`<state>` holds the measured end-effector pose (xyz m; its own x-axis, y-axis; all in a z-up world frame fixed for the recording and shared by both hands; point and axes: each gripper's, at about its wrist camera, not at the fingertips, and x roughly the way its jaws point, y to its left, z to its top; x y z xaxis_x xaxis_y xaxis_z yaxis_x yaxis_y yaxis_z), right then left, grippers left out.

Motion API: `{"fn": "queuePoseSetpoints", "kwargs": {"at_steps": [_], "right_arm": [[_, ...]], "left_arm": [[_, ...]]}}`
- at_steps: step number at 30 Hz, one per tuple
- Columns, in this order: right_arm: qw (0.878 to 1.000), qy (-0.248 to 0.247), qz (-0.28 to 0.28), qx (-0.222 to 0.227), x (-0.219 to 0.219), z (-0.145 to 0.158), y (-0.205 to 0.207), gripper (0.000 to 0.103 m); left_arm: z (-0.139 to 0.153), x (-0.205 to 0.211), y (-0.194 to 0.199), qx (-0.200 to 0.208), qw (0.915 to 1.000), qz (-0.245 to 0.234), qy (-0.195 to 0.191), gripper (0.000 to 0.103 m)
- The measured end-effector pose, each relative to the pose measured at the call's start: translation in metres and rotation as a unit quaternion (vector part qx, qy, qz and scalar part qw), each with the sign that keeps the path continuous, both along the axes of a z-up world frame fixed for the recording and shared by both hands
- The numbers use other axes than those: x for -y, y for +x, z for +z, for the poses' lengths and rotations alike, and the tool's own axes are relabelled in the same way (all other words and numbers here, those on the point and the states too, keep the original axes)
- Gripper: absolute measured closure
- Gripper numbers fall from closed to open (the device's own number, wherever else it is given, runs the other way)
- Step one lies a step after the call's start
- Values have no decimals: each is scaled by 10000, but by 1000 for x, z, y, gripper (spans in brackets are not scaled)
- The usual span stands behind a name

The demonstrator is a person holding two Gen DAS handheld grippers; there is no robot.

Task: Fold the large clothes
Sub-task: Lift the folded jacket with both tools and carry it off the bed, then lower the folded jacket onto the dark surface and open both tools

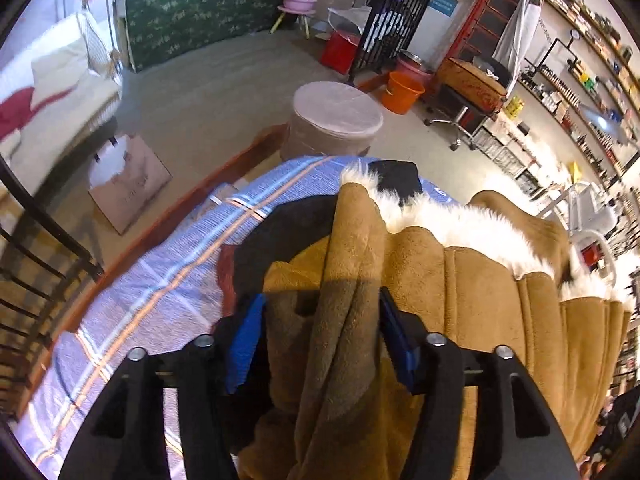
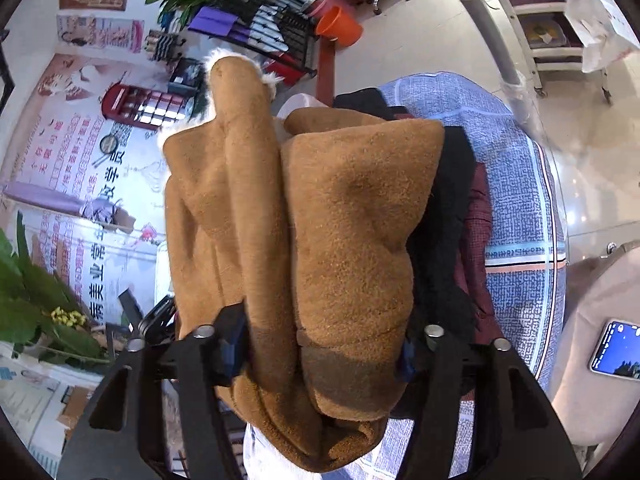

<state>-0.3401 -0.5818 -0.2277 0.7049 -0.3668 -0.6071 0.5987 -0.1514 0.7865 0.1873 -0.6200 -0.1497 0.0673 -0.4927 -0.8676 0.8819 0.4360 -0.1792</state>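
Only left view shows coat [image 1: 460, 300] fur trim [image 1: 460, 224], right view phone [image 2: 618, 350].

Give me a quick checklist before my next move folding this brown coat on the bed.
1. Brown coat on the blue plaid bedspread: ok.
2. Left gripper jaws spread with coat fabric between them: ok; whether the pads press it: cannot tell.
3. Right gripper jaws around a thick bunch of coat: ok; firm grip: cannot tell.
4. Coat flat and smooth: not ok, bunched in ridges.
5. Dark garments beside the coat clear of the fold: not ok, touching it.
6. White fur trim tucked in: not ok.
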Motion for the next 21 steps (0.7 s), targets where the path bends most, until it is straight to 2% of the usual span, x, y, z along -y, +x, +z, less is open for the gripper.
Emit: {"fn": "queuePoseSetpoints", "kwargs": {"at_steps": [2,4,7,13,15,17,19,21], "right_arm": [[9992,358,-165,-18,-4,-3,2,18],[9984,523,-221,-30,-7,0,4,18],[9976,561,-82,-388,-2,14,10,18],[9907,266,128,-1329,6,60,7,18],[9843,58,32,-1764,4,79,-1,18],[9759,-231,8,-2171,2,100,-4,18],[9629,-481,158,-2652,0,117,-1,18],[9507,-651,522,-2988,-4,128,12,18]], "left_arm": [[6,-7,0,74,9999,47,-80,36],[14,-14,3,202,9997,74,-115,31],[35,-31,1,404,9987,99,-281,28],[88,-86,-22,1419,9874,487,-502,5],[95,-114,-36,1847,9801,636,-366,6],[93,-138,-53,2090,9765,514,-136,6],[88,-155,-67,2198,9743,449,189,6],[83,-171,-83,2110,9757,418,425,6]]}}
